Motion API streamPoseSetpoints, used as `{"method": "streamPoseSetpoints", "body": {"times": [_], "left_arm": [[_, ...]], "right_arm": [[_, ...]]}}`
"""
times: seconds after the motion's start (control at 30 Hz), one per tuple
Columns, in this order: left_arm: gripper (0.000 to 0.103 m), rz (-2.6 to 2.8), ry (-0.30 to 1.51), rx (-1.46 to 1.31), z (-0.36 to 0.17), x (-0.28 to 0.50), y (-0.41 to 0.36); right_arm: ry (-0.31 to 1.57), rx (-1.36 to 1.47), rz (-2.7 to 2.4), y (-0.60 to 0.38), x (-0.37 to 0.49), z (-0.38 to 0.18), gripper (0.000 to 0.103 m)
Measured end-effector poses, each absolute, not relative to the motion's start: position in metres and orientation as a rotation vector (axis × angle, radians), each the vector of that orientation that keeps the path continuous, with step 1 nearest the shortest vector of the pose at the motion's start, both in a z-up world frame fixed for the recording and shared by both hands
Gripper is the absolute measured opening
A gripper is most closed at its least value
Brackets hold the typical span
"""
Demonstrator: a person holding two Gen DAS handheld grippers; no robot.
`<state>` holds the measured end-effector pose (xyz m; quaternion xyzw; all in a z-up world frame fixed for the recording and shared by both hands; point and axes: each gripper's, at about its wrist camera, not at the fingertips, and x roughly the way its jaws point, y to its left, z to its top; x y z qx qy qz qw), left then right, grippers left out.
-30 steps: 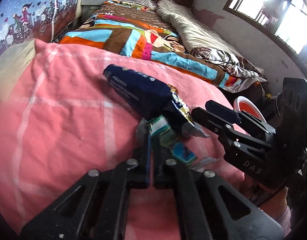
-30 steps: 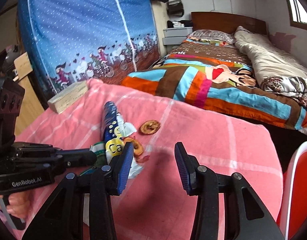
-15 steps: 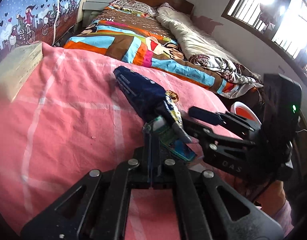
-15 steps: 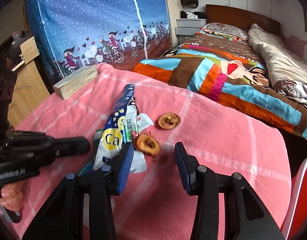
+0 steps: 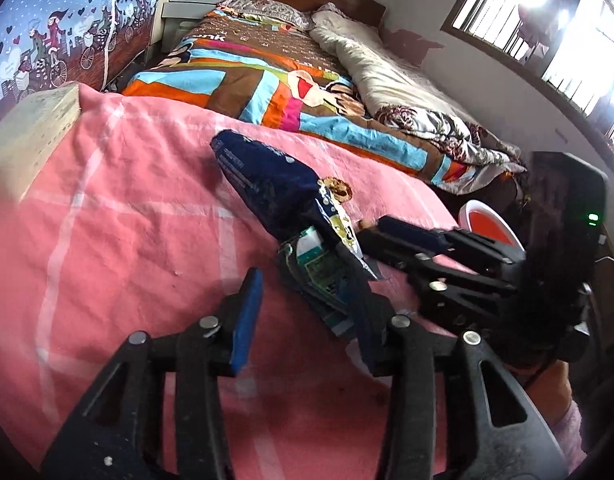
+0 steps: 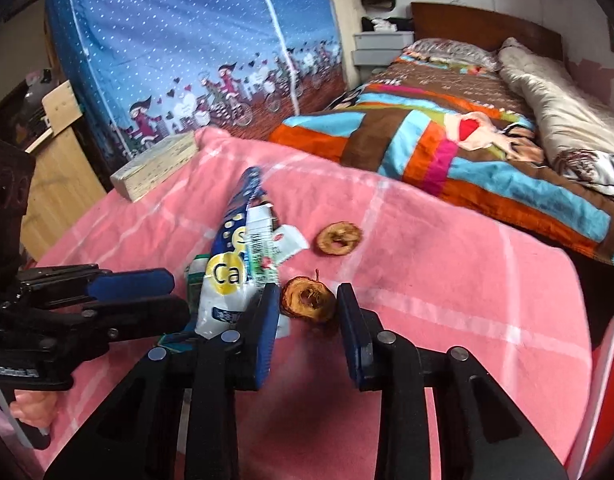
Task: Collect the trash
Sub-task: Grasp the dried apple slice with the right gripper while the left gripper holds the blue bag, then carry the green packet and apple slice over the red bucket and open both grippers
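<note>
A pink cloth with pale checks (image 5: 119, 216) covers the surface where the trash lies; beyond it sits a bed under a striped, many-coloured blanket (image 6: 459, 148); a pale block (image 6: 155, 166) rests at the cloth's far corner; a red seat with a white rim (image 5: 489, 226) shows past the right edge. On the cloth a dark blue wrapper (image 5: 267, 184) lies lengthwise, its white and yellow printed end toward the grippers, with a smaller green and white packet (image 5: 321, 268) tucked beneath it. The left gripper (image 5: 307, 312) has just been opening and stands wide; the packet's near end lies between its fingers, close against the right finger, the left finger well clear. The right gripper (image 6: 305, 312) has just been closing to a narrow gap around a dried fruit slice (image 6: 307, 300) on the cloth; whether the pads touch it cannot be told. A second dried slice (image 6: 339, 238) lies just beyond, apart from the wrappers.
</note>
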<state>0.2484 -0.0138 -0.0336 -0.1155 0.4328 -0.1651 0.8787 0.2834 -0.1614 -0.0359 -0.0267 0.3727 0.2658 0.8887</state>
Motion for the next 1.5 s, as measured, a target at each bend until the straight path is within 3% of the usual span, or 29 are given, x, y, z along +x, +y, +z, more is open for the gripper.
{"method": "streamPoseSetpoints", "body": {"times": [0.47,0.57,0.7,1.1,1.5], "left_arm": [[0.097,-0.288,0.949,-0.025,-0.041,0.260,-0.054],[0.089,-0.286,0.943,-0.011,-0.041,0.258,-0.050],[0.087,-0.297,0.933,-0.055,-0.040,0.254,-0.043],[0.086,-0.416,0.685,-0.186,-0.013,0.208,-0.010],[0.086,-0.447,0.404,-0.031,0.027,0.168,-0.030]], "right_arm": [[0.752,-0.001,0.462,-0.202,0.275,-0.035,0.027],[0.745,-0.002,0.464,-0.202,0.272,-0.035,0.027],[0.728,-0.002,0.467,-0.202,0.265,-0.035,0.027],[0.553,-0.013,0.501,-0.198,0.227,-0.021,0.027],[0.272,0.037,0.489,-0.215,0.192,0.012,0.027]]}}
